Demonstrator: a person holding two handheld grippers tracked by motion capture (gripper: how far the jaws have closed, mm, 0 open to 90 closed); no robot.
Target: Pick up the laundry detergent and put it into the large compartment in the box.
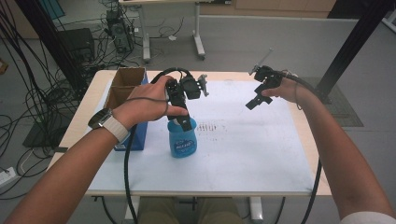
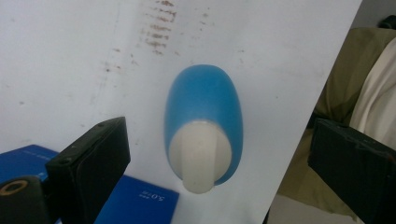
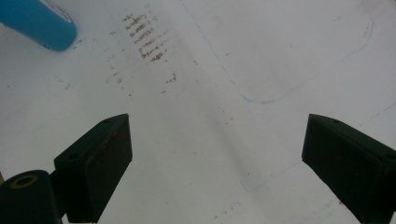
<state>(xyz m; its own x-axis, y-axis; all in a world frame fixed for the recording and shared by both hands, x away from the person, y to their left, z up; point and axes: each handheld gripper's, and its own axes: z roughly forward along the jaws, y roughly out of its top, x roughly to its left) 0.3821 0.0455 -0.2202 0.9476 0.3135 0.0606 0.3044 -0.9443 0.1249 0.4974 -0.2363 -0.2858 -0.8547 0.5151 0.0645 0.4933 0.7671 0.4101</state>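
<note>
A blue bottle [image 1: 183,141] with a white cap stands upright on the white sheet [image 1: 252,144] left of the table's middle. My left gripper [image 1: 185,121] hovers right above it, pointing down. In the left gripper view the bottle [image 2: 205,107] is seen from its top, between my left gripper's [image 2: 219,140] jaws, which stand wide apart and clear of it. My right gripper [image 1: 257,97] is held in the air over the sheet's far right part, open. In the right gripper view my right gripper [image 3: 217,140] has nothing between its jaws, and the bottle [image 3: 39,21] lies at the top left.
An open cardboard box [image 1: 126,81] and a blue box [image 1: 136,137] stand at the table's left side. Brown smudges [image 1: 212,127] mark the sheet beside the bottle. Cables, desk legs and a black post lie beyond the table.
</note>
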